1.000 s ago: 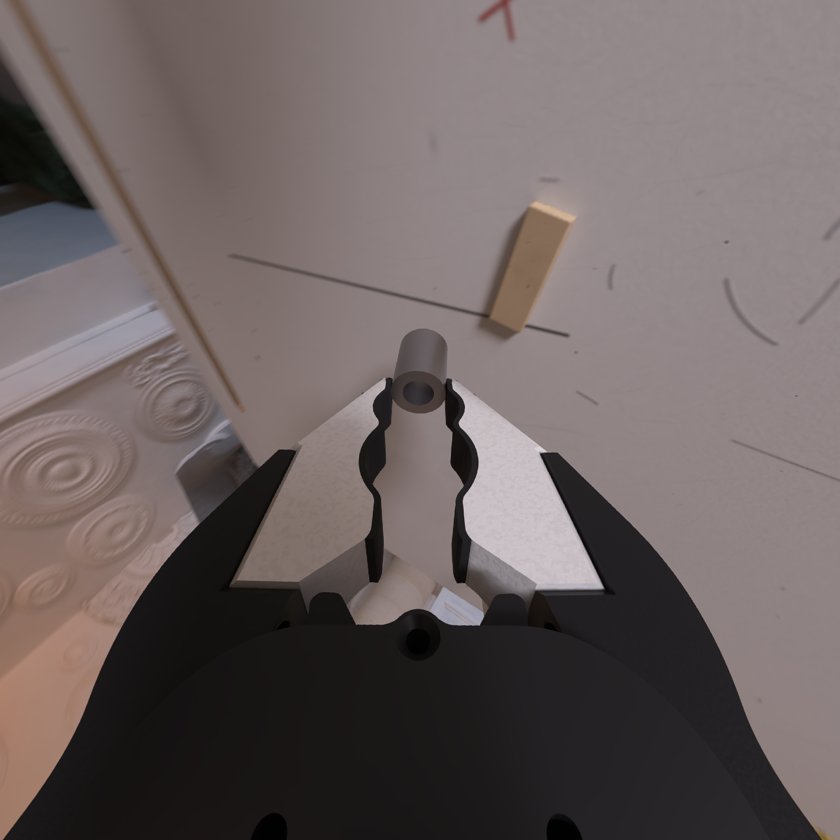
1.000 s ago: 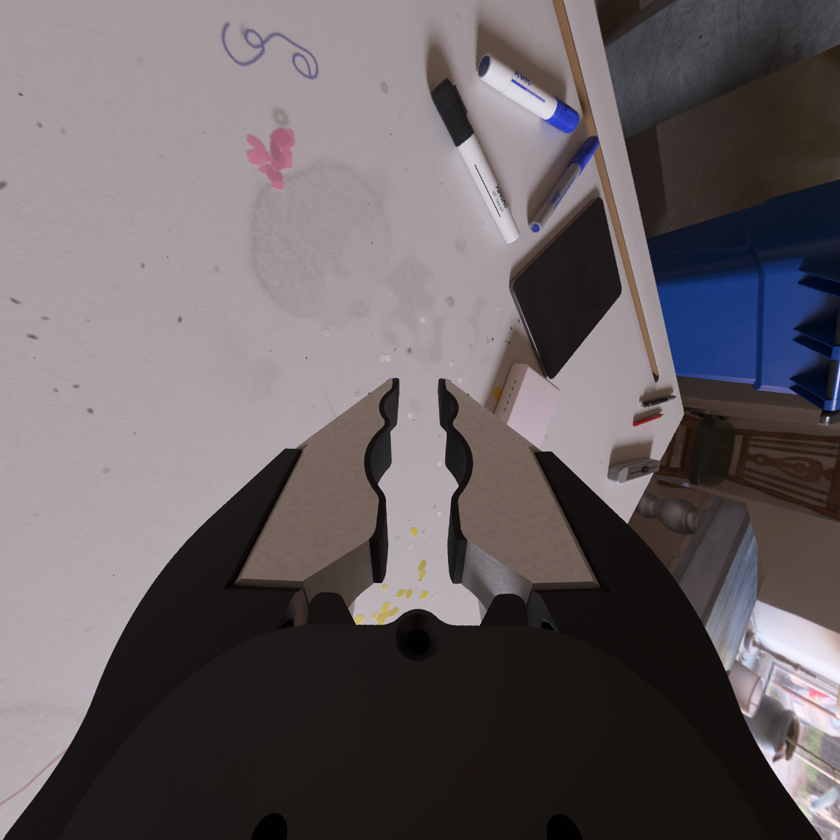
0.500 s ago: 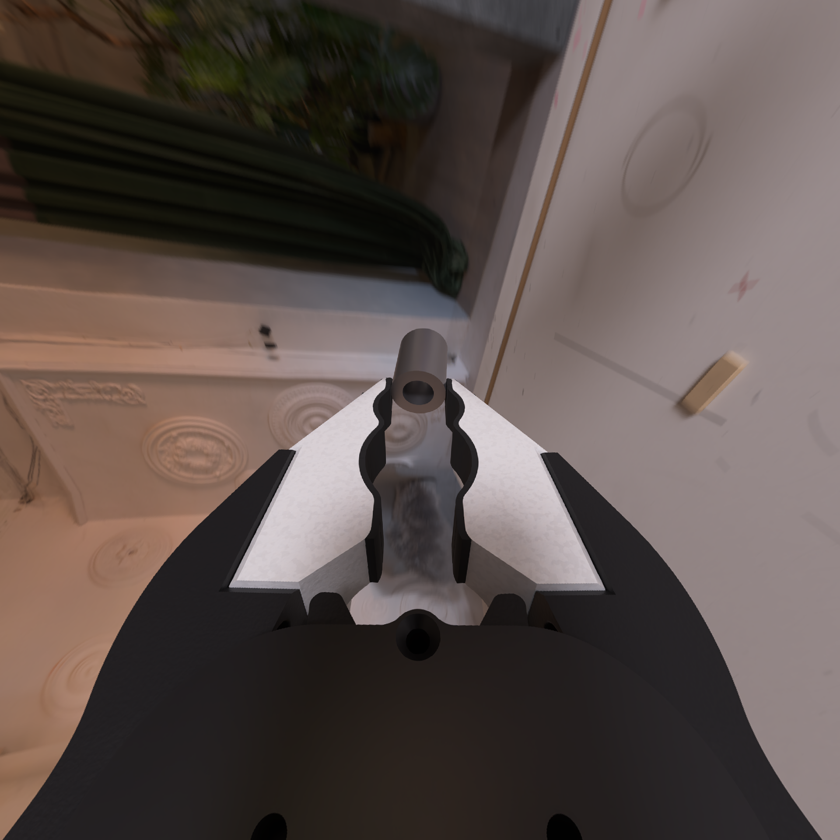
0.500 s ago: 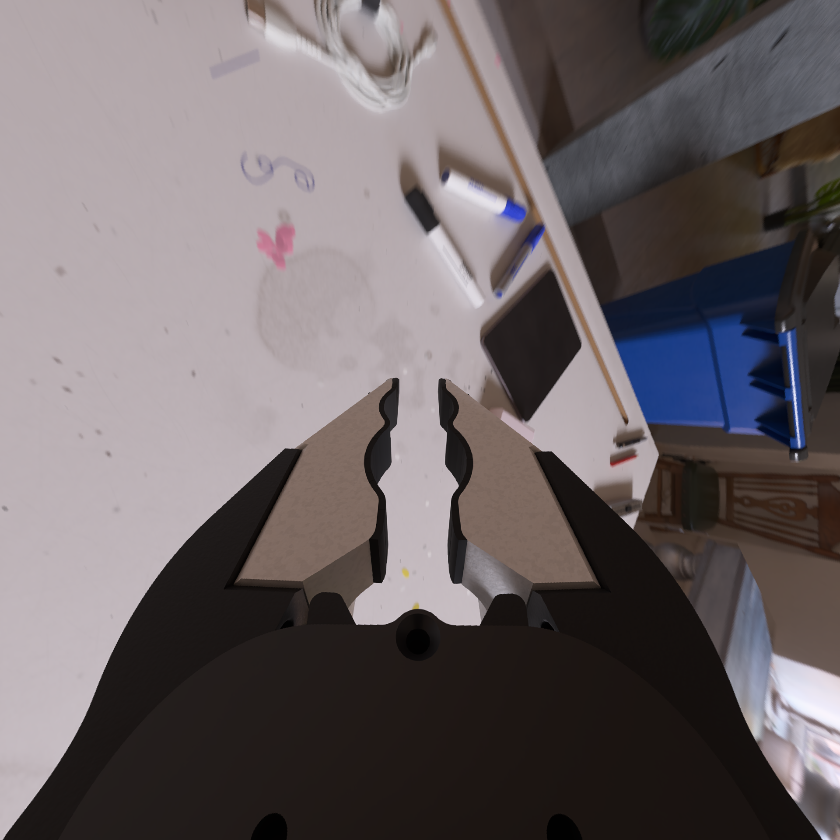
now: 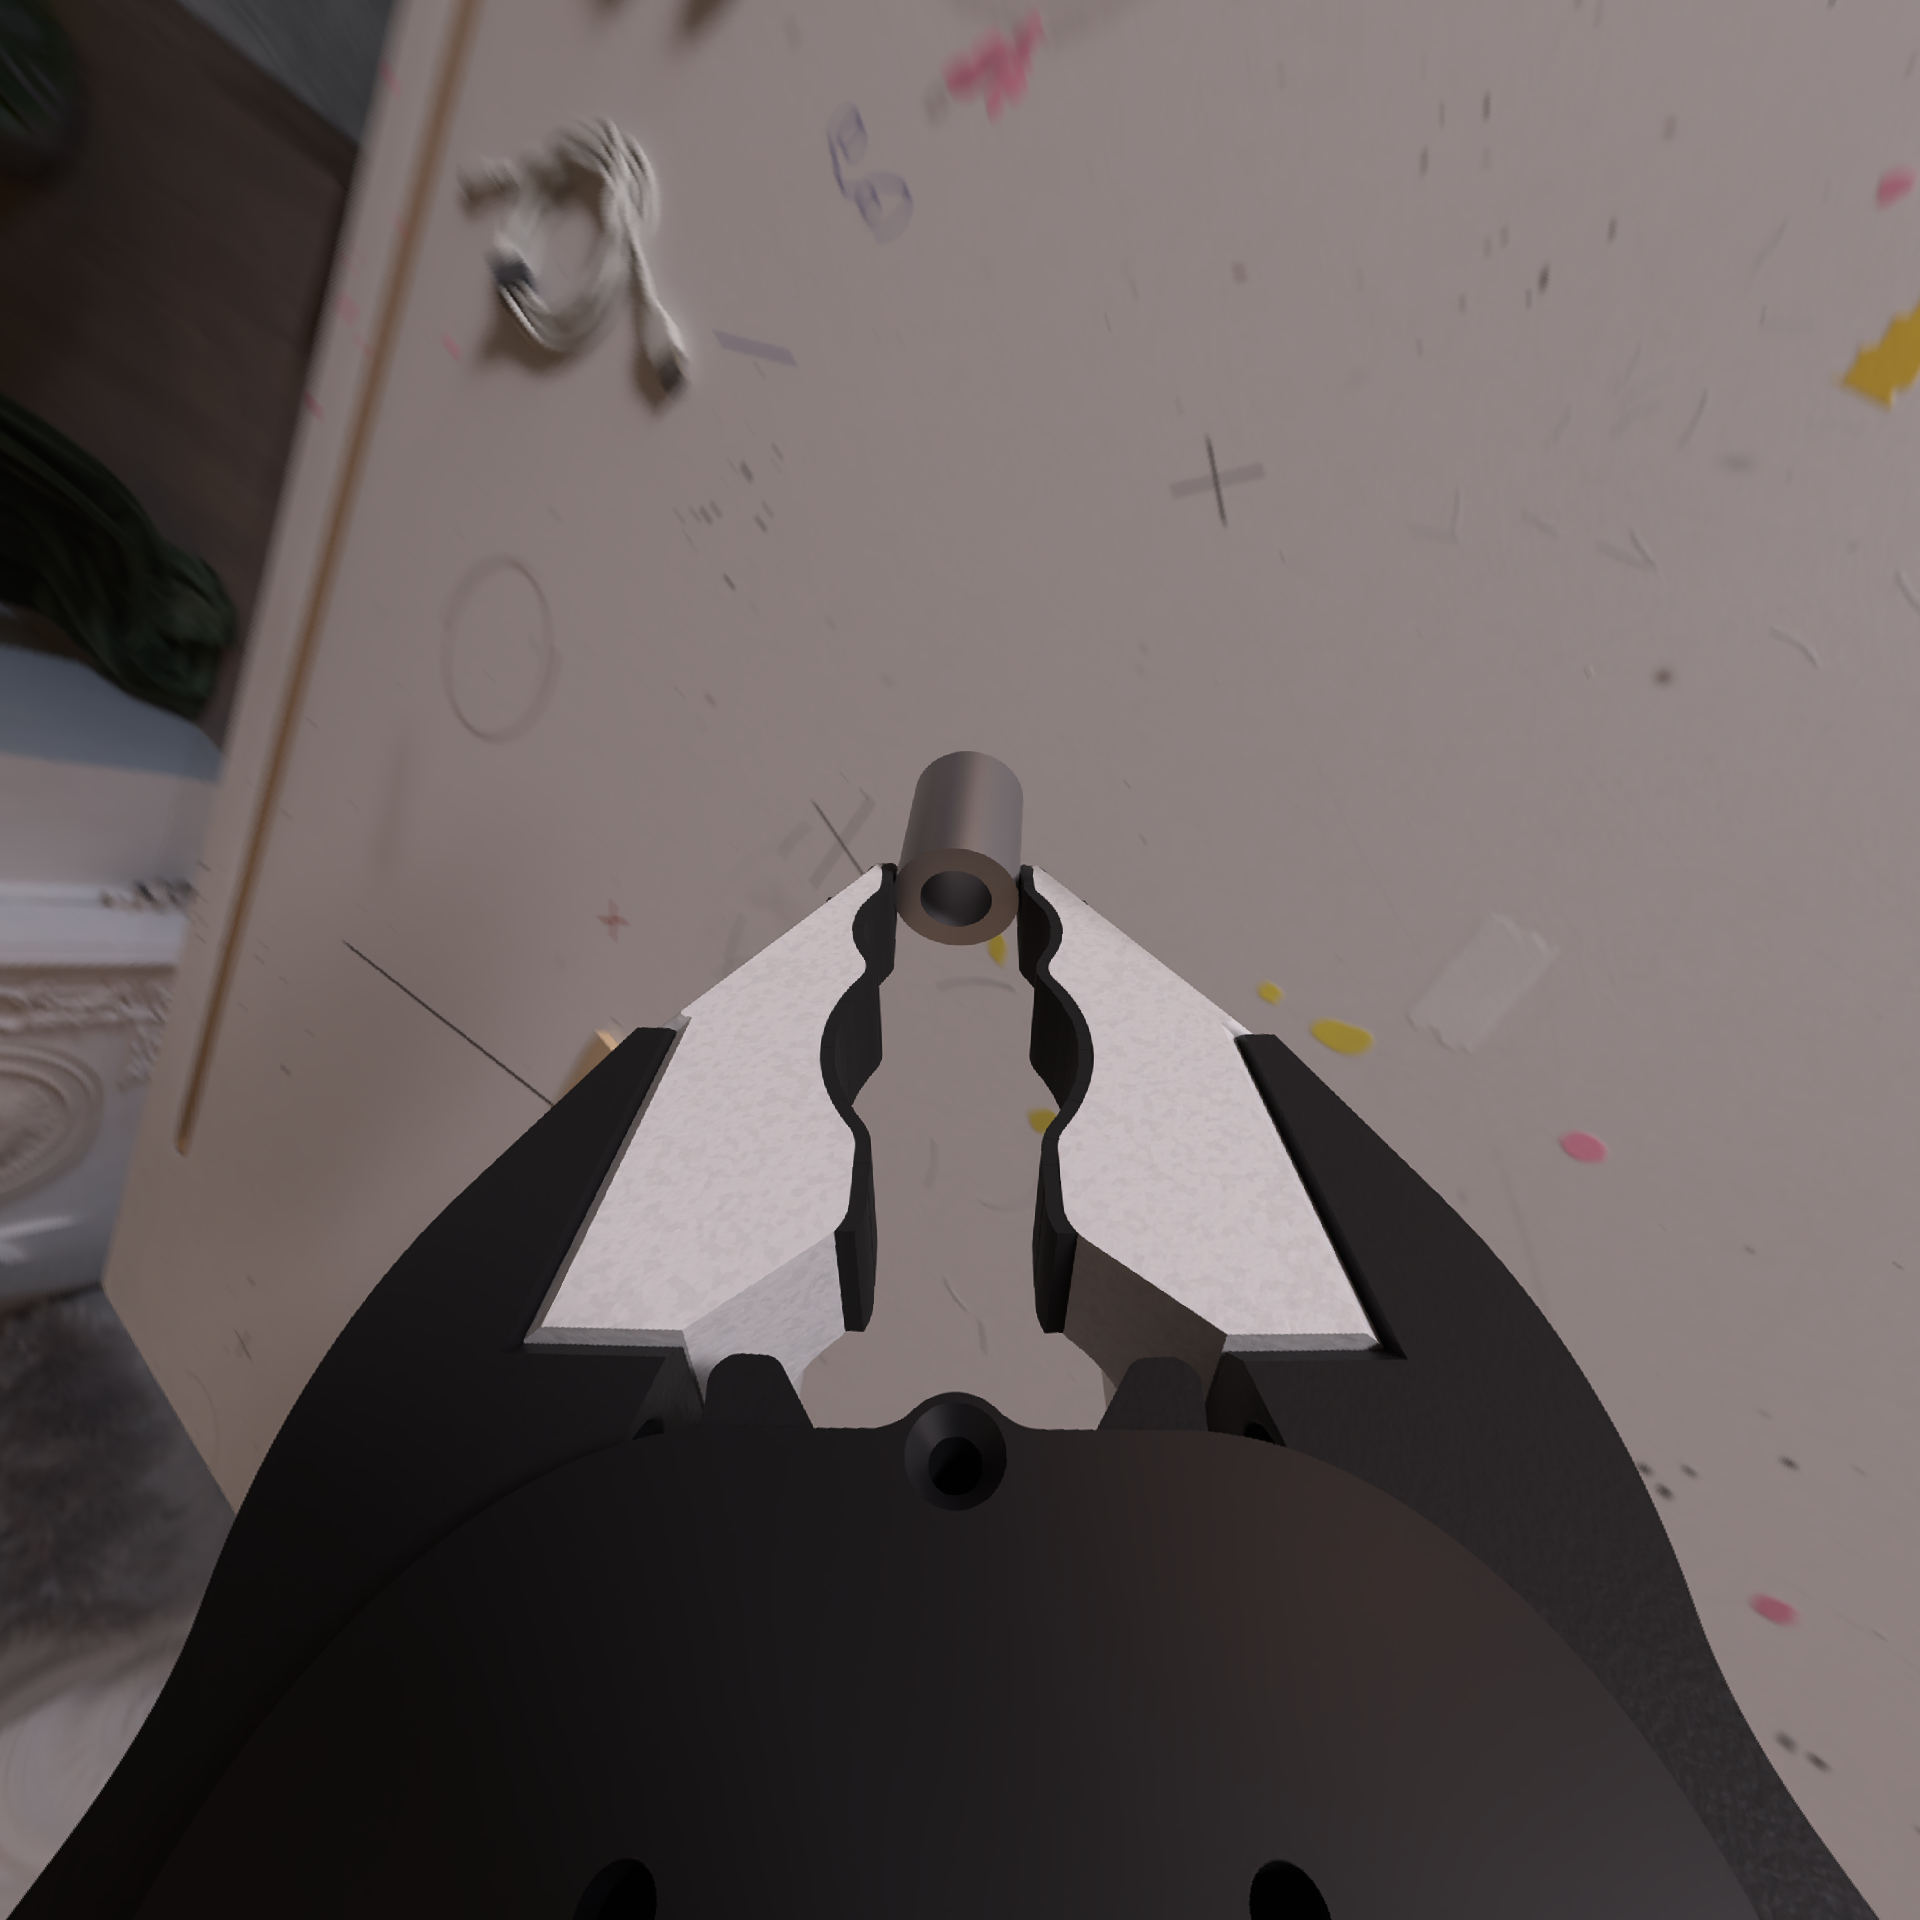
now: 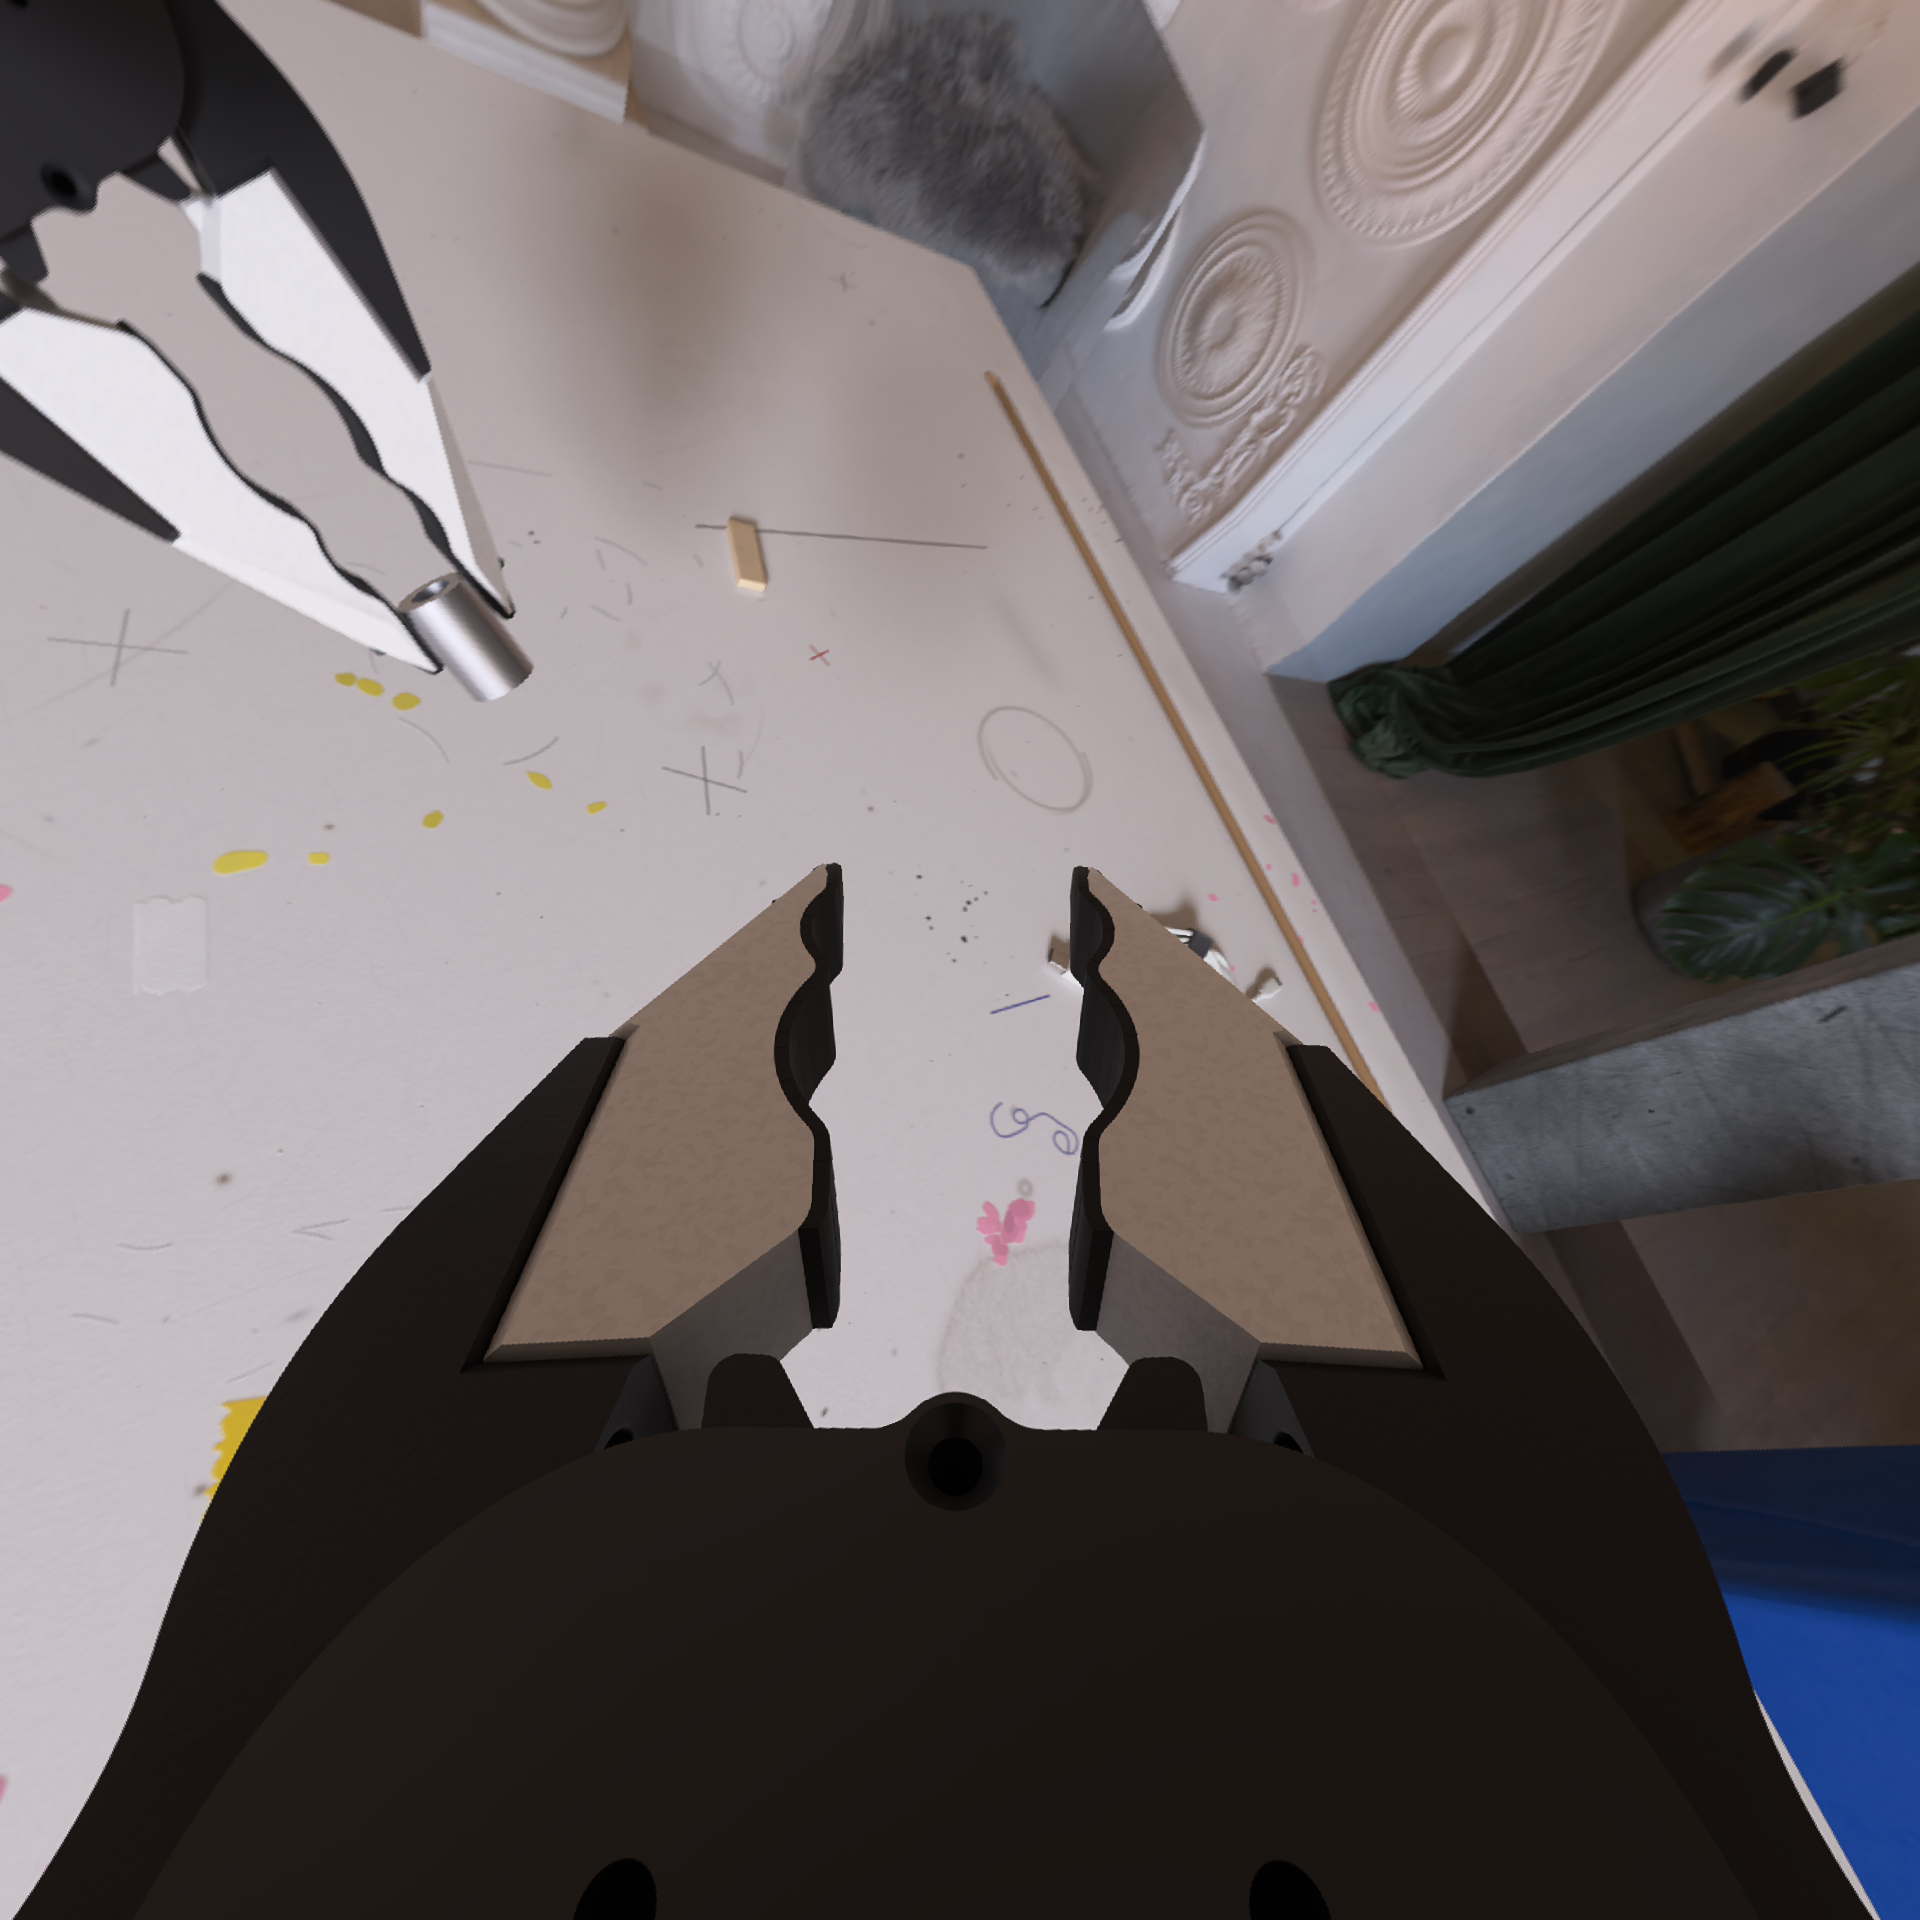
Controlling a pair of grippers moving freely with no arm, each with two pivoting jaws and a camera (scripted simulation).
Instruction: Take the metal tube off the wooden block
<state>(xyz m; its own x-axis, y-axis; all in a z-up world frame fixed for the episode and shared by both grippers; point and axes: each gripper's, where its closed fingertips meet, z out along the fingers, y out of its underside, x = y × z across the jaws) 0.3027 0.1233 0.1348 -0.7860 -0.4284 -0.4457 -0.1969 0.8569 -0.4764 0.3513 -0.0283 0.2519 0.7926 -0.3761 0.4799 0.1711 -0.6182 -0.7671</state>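
Note:
My left gripper [image 5: 958, 885] is shut on the metal tube [image 5: 966, 821], a short grey cylinder pinched at the fingertips and held in the air above the table. The right wrist view shows the same from the side: the left gripper [image 6: 457, 629] holds the tube [image 6: 473, 649] clear of the tabletop. The wooden block [image 6: 746, 554], small and pale, lies flat on the table, apart from the tube. In the left wrist view only a corner of the block [image 5: 592, 1049] peeks out beside the left finger. My right gripper [image 6: 956, 888] is open and empty above the table.
A coiled white cable [image 5: 582, 249] lies near the table's wood-trimmed edge [image 6: 1143, 675]. The tabletop carries paint spots and pen marks. Beyond the edge are a grey fluffy cushion [image 6: 935, 135], a dark green curtain [image 6: 1610, 644] and a blue bin [image 6: 1818, 1558].
The left gripper, still holding the tube, has swung from facing off the table to over the tabletop. The right gripper has turned toward the block and left gripper, and its jaws have opened wider.

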